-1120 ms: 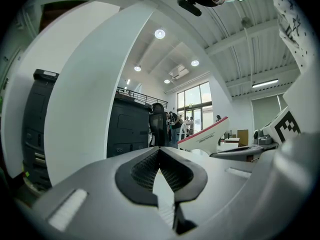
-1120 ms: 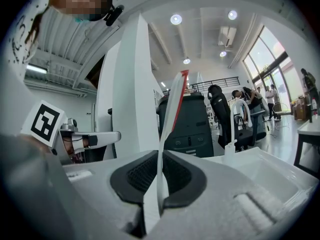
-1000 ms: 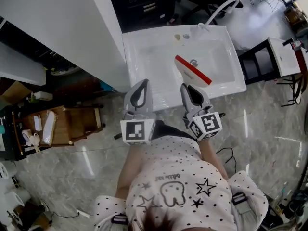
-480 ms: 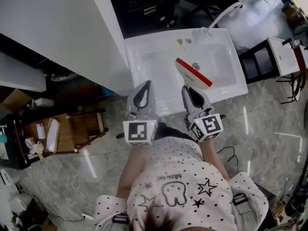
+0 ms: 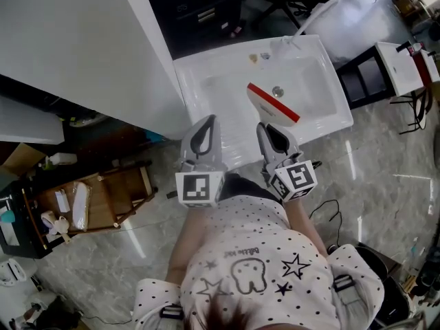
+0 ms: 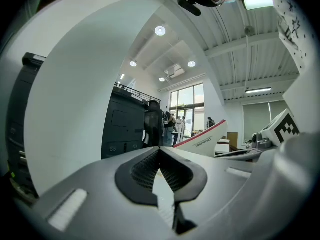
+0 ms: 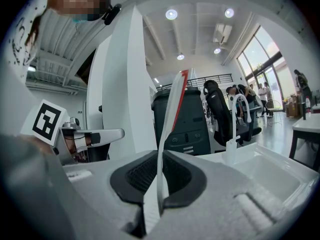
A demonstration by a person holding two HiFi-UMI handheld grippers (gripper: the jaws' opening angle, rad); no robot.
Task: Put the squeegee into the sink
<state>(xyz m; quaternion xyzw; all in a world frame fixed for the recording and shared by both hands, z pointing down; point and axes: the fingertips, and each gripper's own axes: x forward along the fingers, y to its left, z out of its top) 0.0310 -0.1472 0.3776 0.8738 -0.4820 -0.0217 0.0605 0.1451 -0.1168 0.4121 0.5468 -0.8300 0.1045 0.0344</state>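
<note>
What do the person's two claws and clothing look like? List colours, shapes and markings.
The left claw and right claw are pale grey, rounded plastic shells with dark ribbed pads inside. Each carries a white cube with black square markers. The person wears a white shirt with black dots and stars.

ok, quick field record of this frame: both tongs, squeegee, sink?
right tongs: shut on the squeegee's white body
left tongs: shut, nothing between them
squeegee: white, red blade edge, held over the basin in head view, not yet set down
sink: white, faucet at far edge
</note>
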